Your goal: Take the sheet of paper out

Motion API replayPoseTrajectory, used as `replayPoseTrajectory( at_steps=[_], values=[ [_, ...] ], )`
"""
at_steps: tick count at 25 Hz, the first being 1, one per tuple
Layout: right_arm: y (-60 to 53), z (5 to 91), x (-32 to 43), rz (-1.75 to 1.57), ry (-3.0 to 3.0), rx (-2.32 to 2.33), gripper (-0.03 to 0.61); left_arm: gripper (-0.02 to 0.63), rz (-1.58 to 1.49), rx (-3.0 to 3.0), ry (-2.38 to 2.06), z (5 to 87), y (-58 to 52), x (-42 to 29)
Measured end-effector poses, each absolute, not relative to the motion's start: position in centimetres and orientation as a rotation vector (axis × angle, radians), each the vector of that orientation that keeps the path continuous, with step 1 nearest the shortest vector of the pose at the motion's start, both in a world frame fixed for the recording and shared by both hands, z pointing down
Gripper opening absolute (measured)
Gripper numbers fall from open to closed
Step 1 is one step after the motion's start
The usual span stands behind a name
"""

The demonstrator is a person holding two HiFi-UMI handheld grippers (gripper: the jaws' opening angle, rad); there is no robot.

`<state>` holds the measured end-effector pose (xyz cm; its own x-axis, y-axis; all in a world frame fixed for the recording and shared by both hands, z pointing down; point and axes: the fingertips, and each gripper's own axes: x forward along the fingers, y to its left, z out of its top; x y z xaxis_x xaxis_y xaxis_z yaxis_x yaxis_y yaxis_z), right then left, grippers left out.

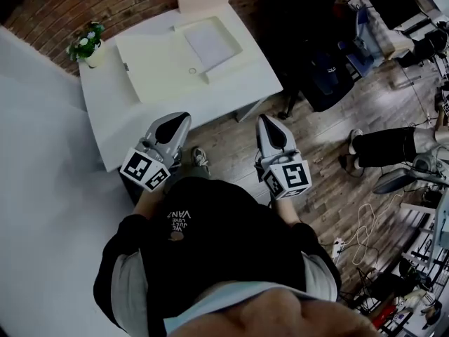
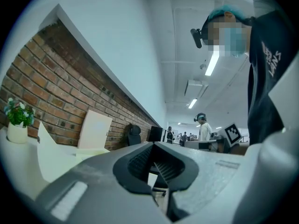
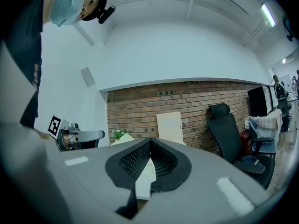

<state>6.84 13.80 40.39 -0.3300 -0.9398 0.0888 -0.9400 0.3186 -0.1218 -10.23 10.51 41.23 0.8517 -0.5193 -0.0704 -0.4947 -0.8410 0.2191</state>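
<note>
My left tongs [image 1: 173, 126] and right tongs [image 1: 272, 133] are both closed on nothing, short of the desk [image 1: 116, 114]; the sheet of paper [image 1: 209, 41] lies ahead between them, seemingly in a shallow tray [image 1: 226, 60]; the left is slightly nearer.

White rectangular table [image 1: 238, 90] against red brick wall [image 1: 105, 2]. Small potted green plant [image 1: 88, 42] on table's far left corner. Shallow cream cardboard tray [image 1: 223, 63] at table's far middle, white paper sheet [image 1: 209, 42] inside. Black office chair [image 3: 220, 125] right of table.
</note>
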Motion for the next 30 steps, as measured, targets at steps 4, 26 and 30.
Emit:
replayPoseTrajectory(
  at_steps=[4, 26, 30],
  values=[
    [9.9, 40.1, 6.7, 0.221, -2.535, 1.829, -0.008, 0.000, -0.204, 2.835, -0.790, 40.5, 6.7, -10.6],
    [-1.4, 39.9, 5.3, 0.192, -2.523, 1.791, -0.008, 0.025, -0.225, 2.785, -0.669, 40.0, -1.4, -10.7],
    [-3.5, 40.1, 6.3, 0.199, -2.551, 1.754, -0.008, 0.025, -0.215, 2.753, -0.763, 40.6, -2.9, -10.4]
  ],
)
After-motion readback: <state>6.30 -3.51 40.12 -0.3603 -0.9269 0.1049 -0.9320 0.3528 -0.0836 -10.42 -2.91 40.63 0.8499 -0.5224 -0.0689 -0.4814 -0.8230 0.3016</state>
